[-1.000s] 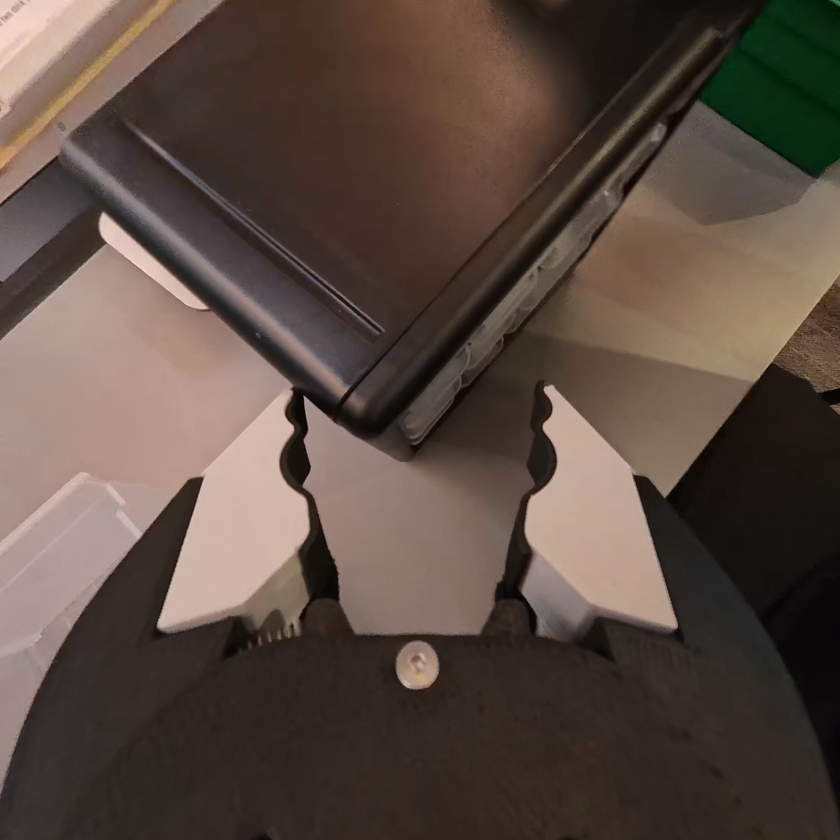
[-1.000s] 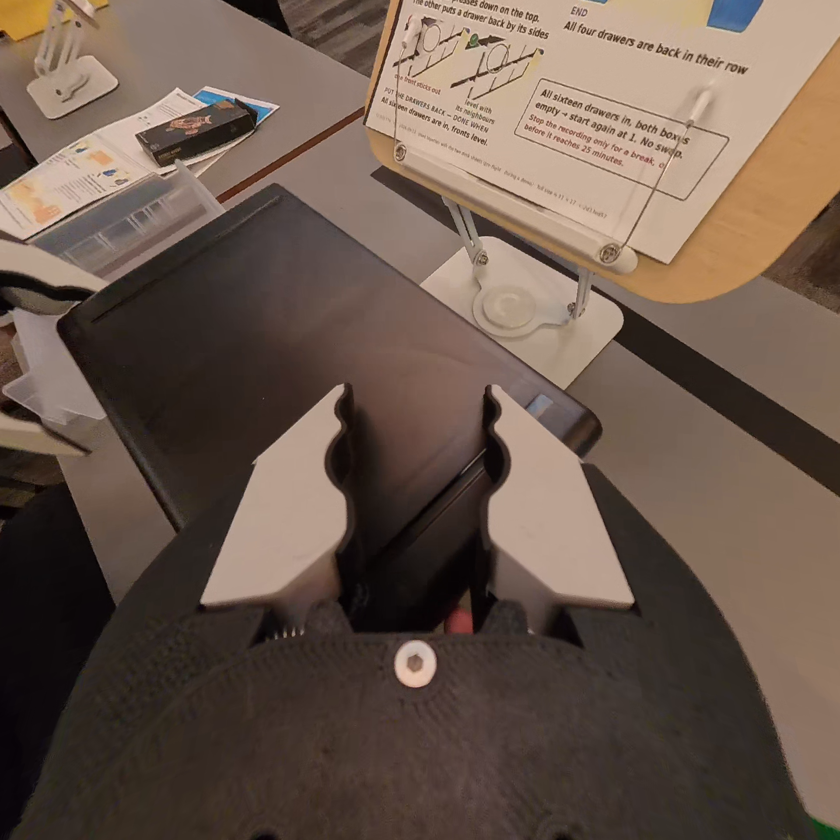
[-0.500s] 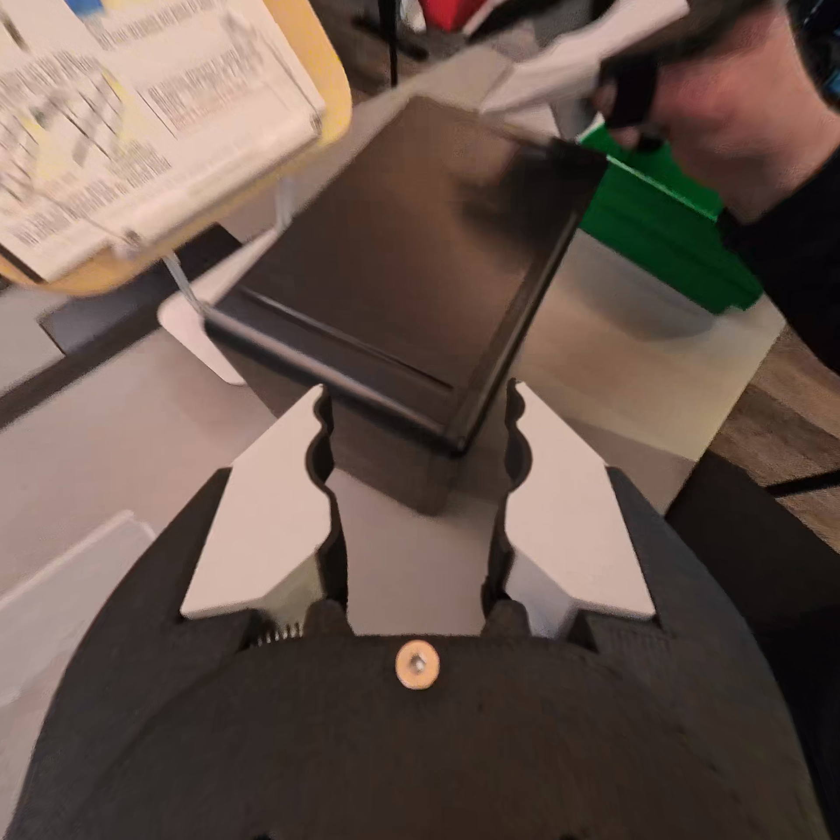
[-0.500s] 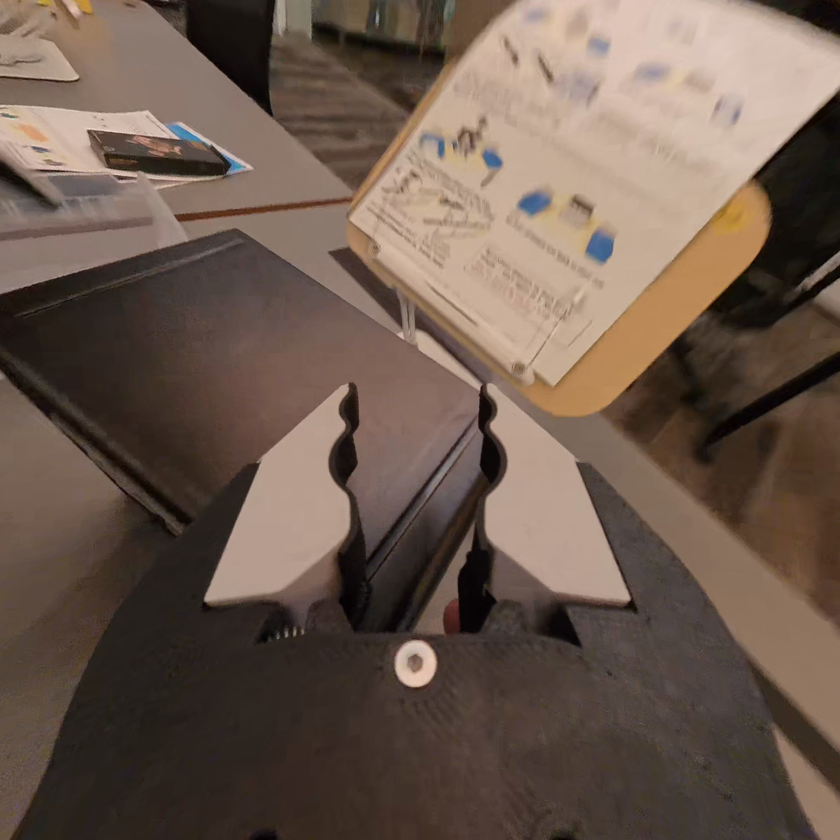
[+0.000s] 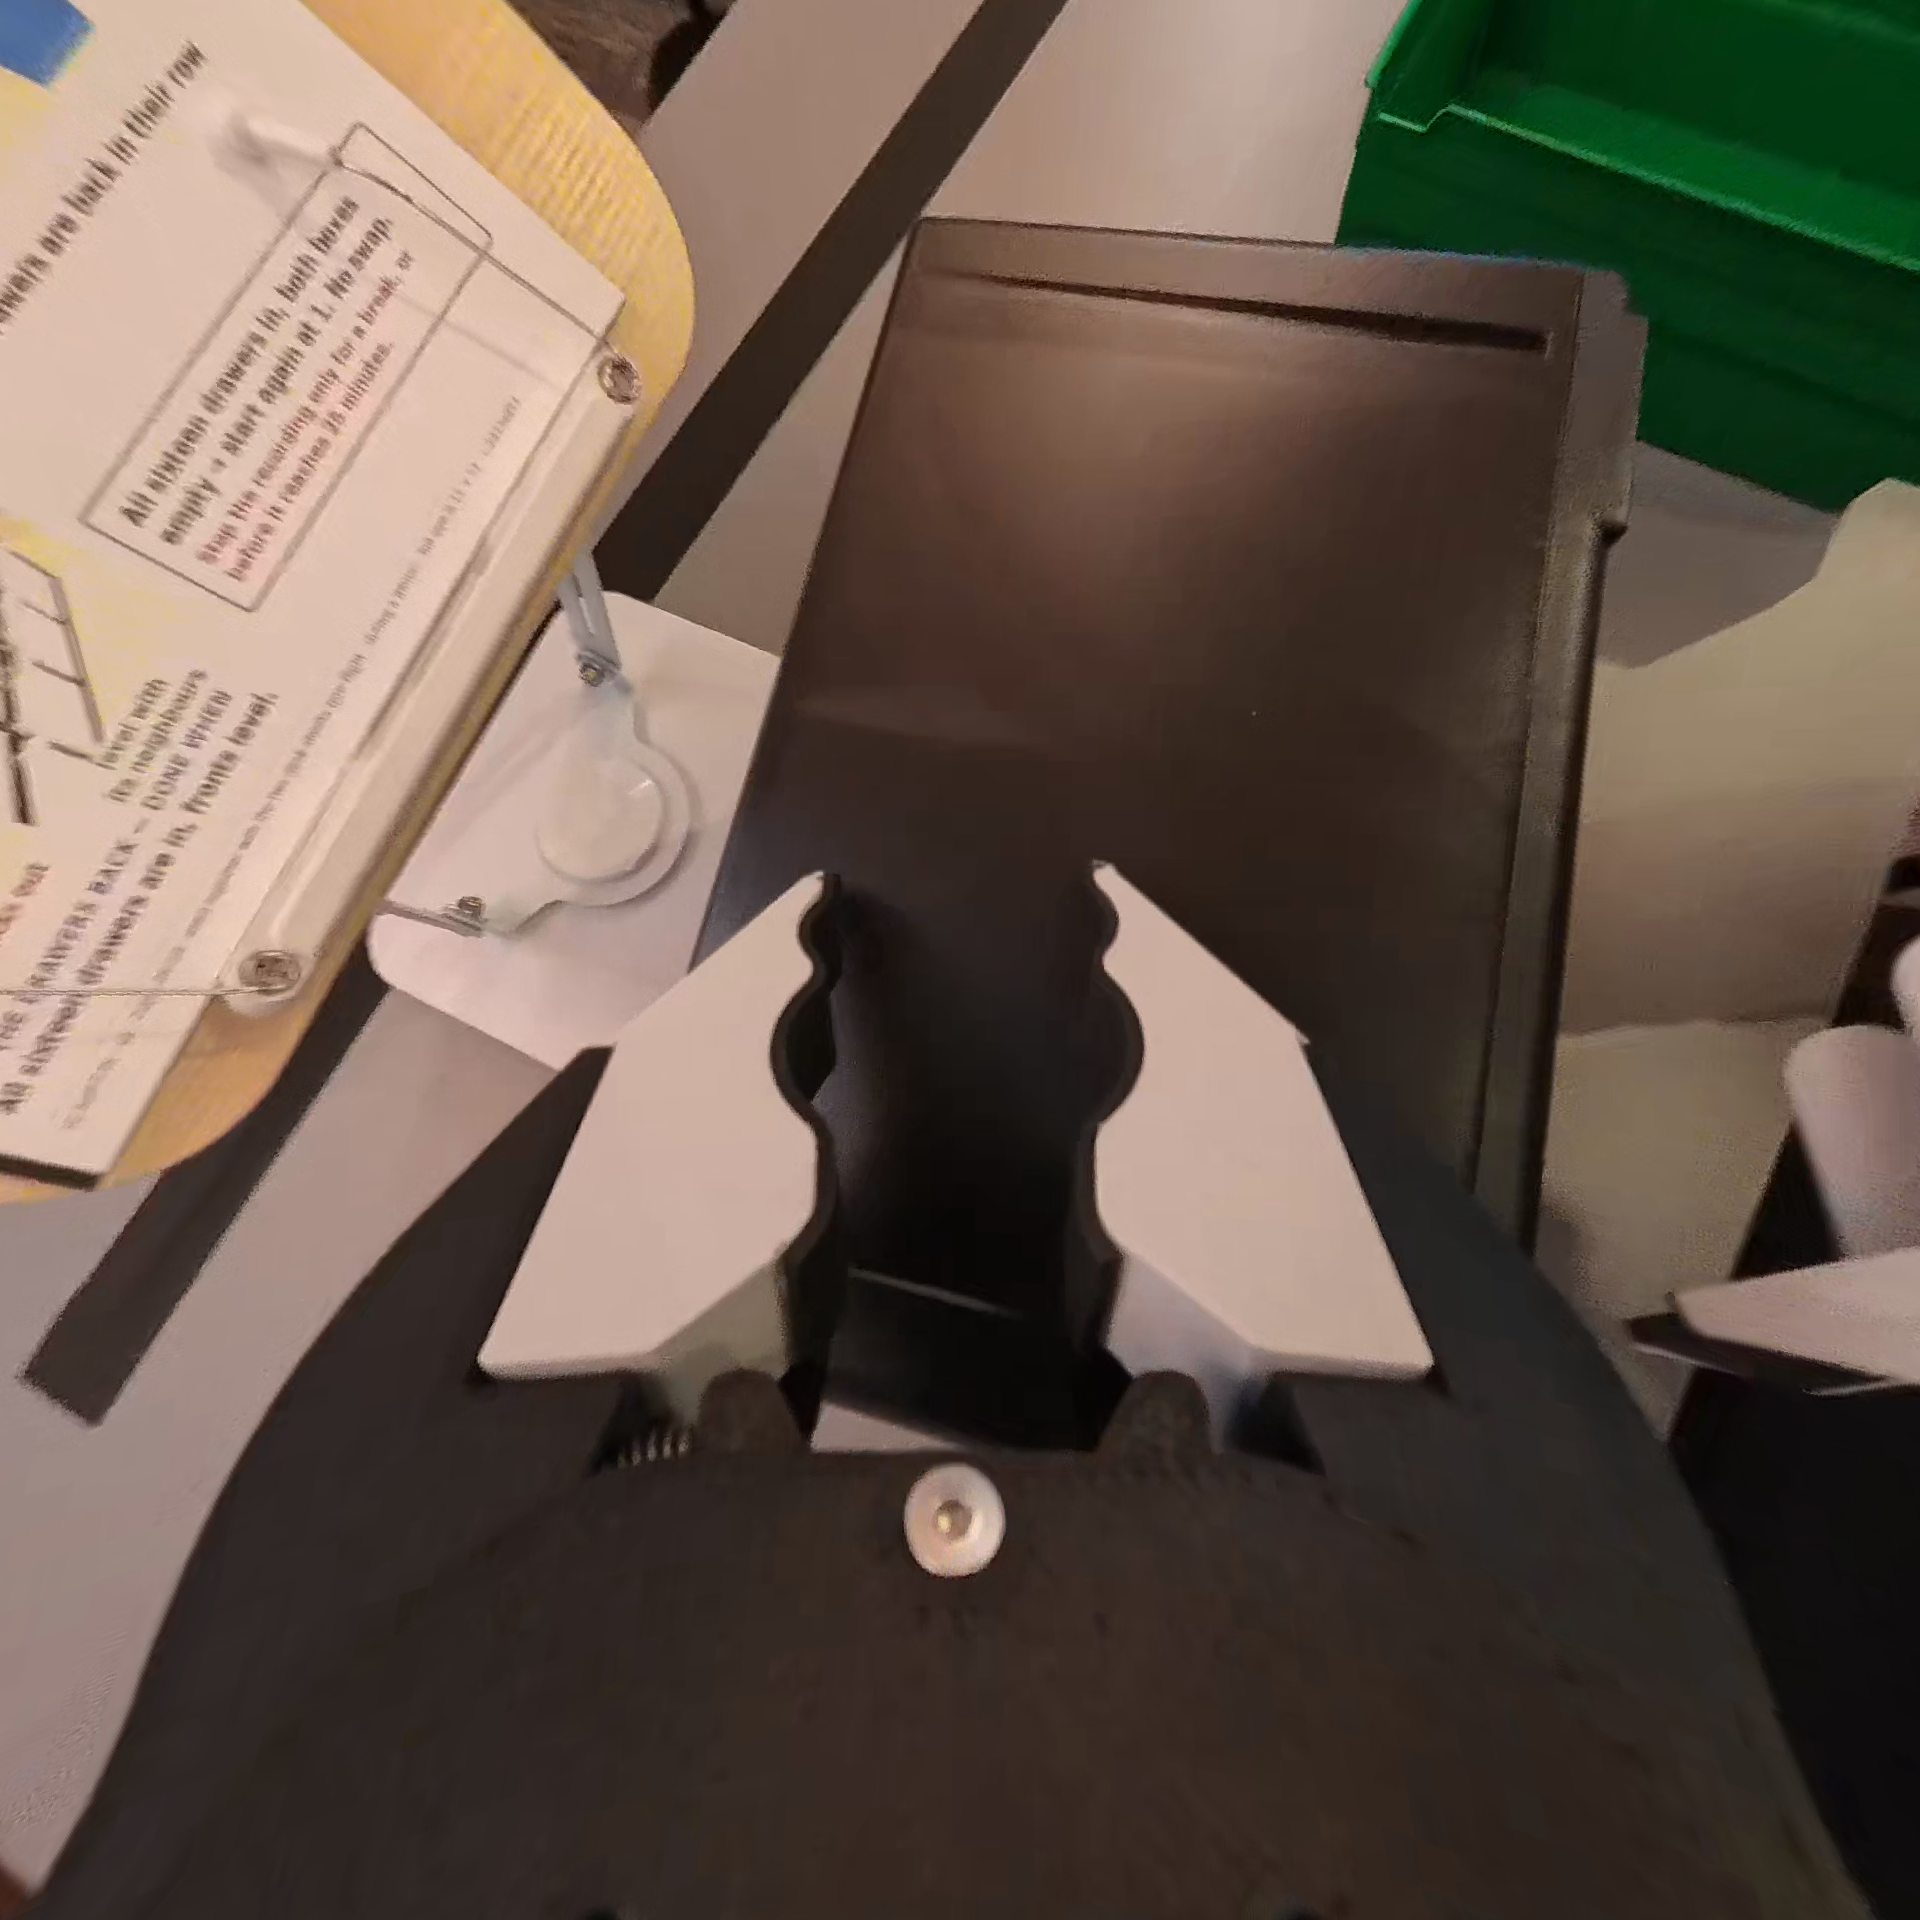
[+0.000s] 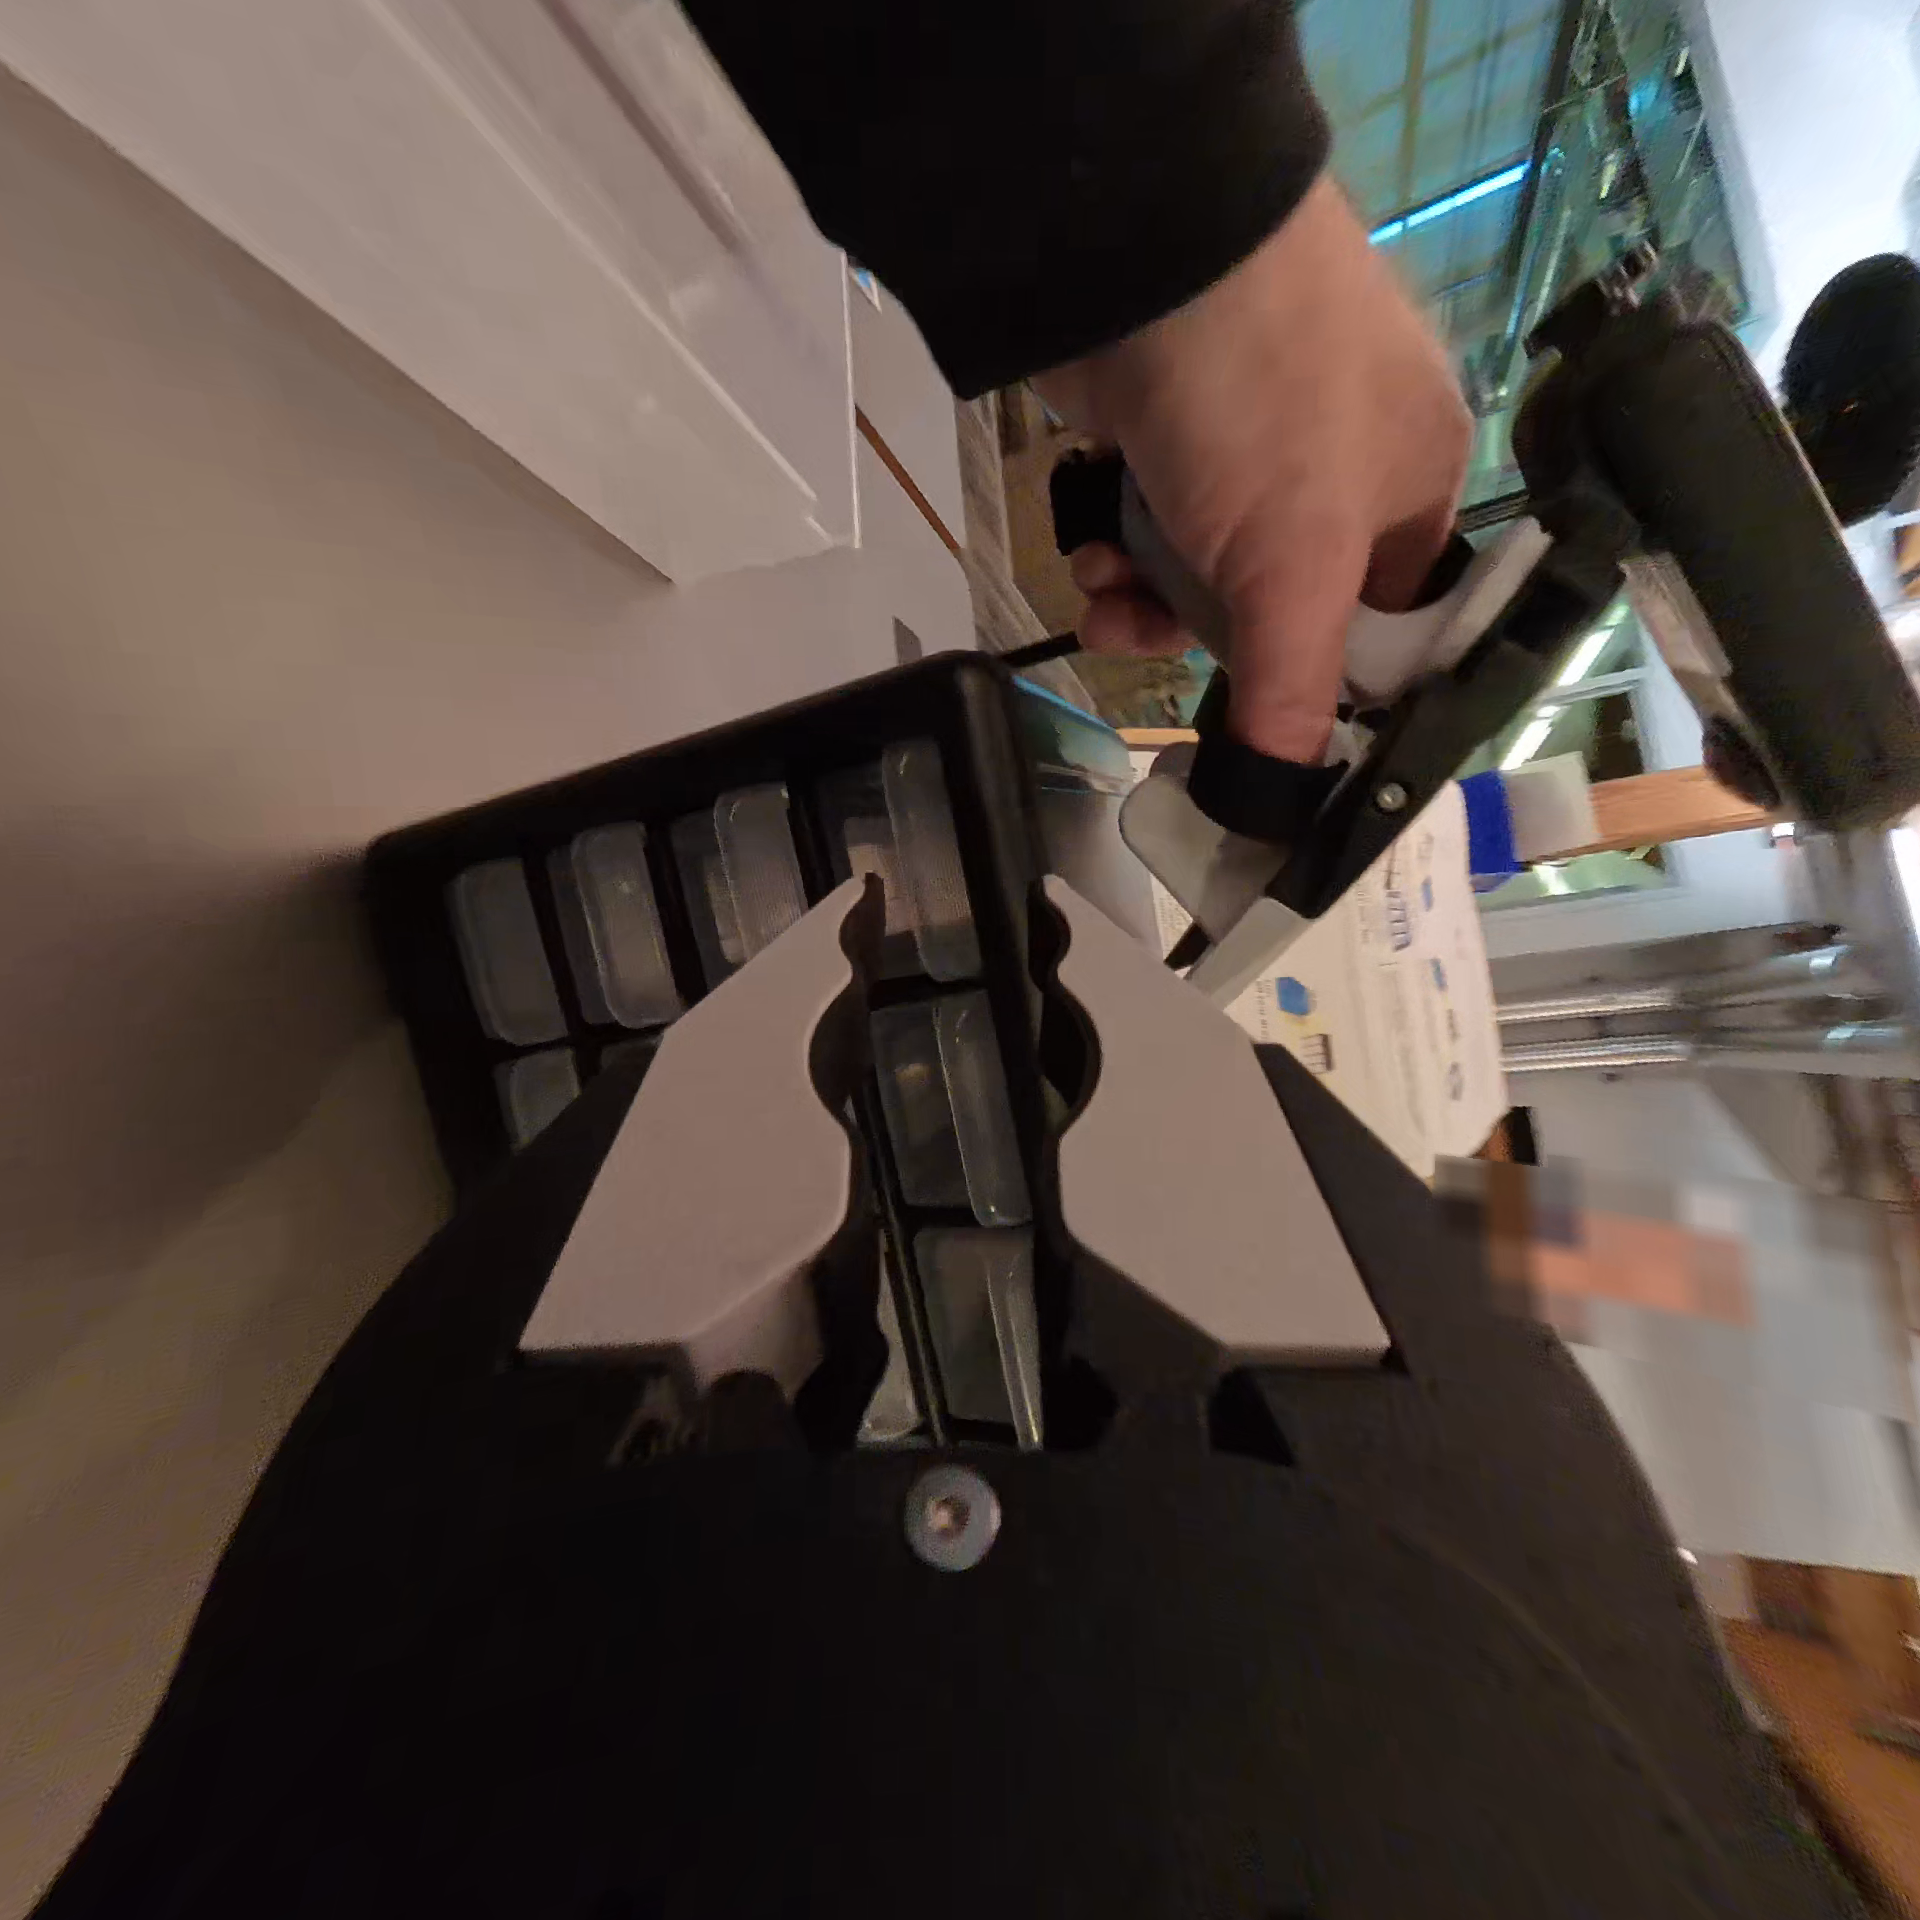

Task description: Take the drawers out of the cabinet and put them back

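Note:
The black cabinet (image 5: 1195, 520) stands on the grey table, and the left wrist view shows its flat top. My left gripper (image 5: 961, 883) hovers low over the near end of that top, jaws partly open with nothing between them. The right wrist view is rolled sideways and faces the cabinet (image 6: 416, 862) front, with its rows of clear drawers (image 6: 613, 925) pushed in. My right gripper (image 6: 956, 883) straddles the cabinet's top front edge and is shut on it. One finger lies across the top drawers, the other over the top panel. A hand (image 6: 1278, 468) holds the left gripper (image 6: 1205, 956) against the cabinet top.
A wooden board with an instruction sheet (image 5: 260, 520) leans on a white stand base (image 5: 582, 790) just left of the cabinet. A green bin (image 5: 1662, 208) sits behind it on the right. A clear plastic box (image 6: 520, 260) lies on the table beyond the cabinet.
The cabinet has swung round with my right gripper, whose view has rolled sideways onto the drawer fronts. My left gripper has moved over the cabinet top and its jaws have narrowed.

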Action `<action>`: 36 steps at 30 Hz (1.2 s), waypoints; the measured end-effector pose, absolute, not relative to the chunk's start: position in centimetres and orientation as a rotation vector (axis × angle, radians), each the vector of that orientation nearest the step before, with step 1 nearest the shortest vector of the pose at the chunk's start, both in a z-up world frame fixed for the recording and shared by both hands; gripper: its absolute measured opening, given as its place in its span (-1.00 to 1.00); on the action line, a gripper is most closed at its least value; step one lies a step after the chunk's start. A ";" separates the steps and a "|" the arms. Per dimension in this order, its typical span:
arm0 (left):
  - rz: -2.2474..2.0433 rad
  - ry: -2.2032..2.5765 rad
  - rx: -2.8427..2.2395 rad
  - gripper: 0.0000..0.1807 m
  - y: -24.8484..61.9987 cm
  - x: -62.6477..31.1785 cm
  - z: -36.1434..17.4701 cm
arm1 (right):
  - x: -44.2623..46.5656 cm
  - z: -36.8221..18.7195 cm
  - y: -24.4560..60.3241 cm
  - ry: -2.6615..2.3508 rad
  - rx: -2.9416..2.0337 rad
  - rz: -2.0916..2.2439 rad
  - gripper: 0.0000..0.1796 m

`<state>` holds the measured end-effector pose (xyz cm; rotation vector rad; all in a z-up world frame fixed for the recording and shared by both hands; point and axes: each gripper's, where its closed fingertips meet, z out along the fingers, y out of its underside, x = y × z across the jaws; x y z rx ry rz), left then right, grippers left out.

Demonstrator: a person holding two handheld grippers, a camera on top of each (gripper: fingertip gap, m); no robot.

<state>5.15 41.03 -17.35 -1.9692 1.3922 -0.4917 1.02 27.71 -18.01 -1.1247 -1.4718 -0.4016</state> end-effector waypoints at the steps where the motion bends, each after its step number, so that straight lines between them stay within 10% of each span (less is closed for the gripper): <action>1: -0.529 1.383 -1.981 -0.51 41.1 5.4 -17.4 | 0.9 -18.4 28.1 -1.478 -1.102 -0.462 -0.71; 36: -0.649 1.283 -1.911 -0.68 42.5 6.6 -17.1 | 0.0 -19.7 27.8 -1.425 -0.920 -0.712 -0.84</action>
